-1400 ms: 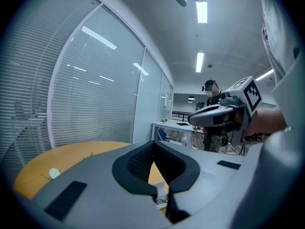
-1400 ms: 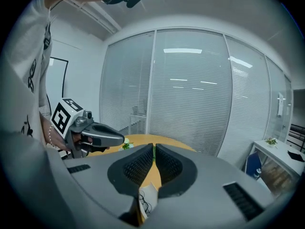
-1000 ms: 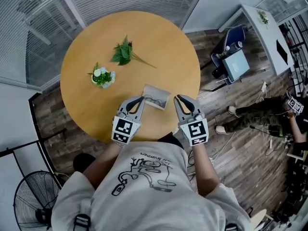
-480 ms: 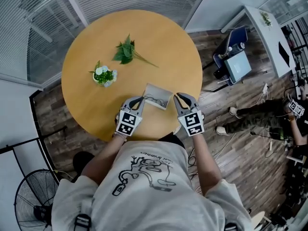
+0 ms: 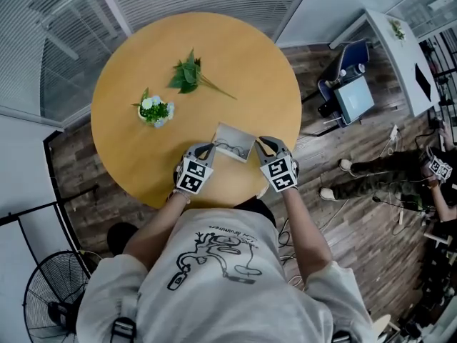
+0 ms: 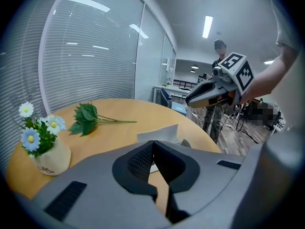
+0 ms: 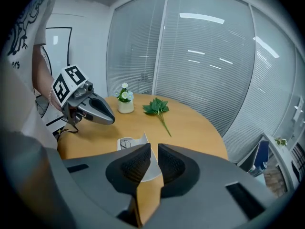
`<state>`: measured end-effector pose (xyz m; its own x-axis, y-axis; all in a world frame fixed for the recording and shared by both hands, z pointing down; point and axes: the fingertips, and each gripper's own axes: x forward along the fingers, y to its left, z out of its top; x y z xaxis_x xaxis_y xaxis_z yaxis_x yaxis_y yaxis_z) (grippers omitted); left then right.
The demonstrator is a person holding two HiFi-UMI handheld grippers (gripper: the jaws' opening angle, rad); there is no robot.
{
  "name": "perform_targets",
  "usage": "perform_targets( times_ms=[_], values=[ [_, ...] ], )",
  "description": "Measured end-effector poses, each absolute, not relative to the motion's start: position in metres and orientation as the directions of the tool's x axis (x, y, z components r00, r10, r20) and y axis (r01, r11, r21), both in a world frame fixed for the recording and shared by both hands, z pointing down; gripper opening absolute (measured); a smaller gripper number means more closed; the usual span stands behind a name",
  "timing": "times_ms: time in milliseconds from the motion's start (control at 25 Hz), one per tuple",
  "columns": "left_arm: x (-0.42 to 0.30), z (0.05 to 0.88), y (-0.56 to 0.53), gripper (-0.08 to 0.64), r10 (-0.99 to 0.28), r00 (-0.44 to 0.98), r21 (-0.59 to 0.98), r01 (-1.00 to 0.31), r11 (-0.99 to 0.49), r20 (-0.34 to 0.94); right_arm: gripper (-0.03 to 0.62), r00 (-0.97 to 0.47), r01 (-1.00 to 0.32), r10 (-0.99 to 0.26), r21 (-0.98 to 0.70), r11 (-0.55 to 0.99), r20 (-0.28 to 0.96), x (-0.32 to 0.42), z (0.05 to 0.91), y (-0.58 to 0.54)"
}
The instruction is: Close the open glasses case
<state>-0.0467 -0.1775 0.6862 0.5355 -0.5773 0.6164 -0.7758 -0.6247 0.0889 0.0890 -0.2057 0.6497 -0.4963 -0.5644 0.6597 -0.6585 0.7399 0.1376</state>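
Left tongs [image 5: 211,147], closed, and right tongs [image 5: 258,141], barely apart, drawn nearer open glasses case [image 5: 240,136] holding glasses [image 5: 226,148]

glasses case [image 5: 233,142]: table [image 5: 235,56] near edge, between left gripper [image 5: 210,148] and right gripper [image 5: 261,143] | flower pot [image 5: 154,113], leaf sprig [image 5: 188,75]: behind, left

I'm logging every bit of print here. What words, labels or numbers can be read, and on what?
"Life", faint and uncertain: on the flower pot.
On the shirt: a short line above the drawing, too blurred to read.
On the left gripper and right gripper: square code markers only, no words.
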Motion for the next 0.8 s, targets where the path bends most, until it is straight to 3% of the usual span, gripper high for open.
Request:
perform_targets(
  times_ms=[800],
  values=[
    [-0.044,0.75,-0.18,0.02,-0.489,0.5,0.109,-0.77,-0.629,0.715,0.091,-0.437,-0.625,-0.444,0.091,0.776,0.783,0.094,0.731,-0.224]
  ],
)
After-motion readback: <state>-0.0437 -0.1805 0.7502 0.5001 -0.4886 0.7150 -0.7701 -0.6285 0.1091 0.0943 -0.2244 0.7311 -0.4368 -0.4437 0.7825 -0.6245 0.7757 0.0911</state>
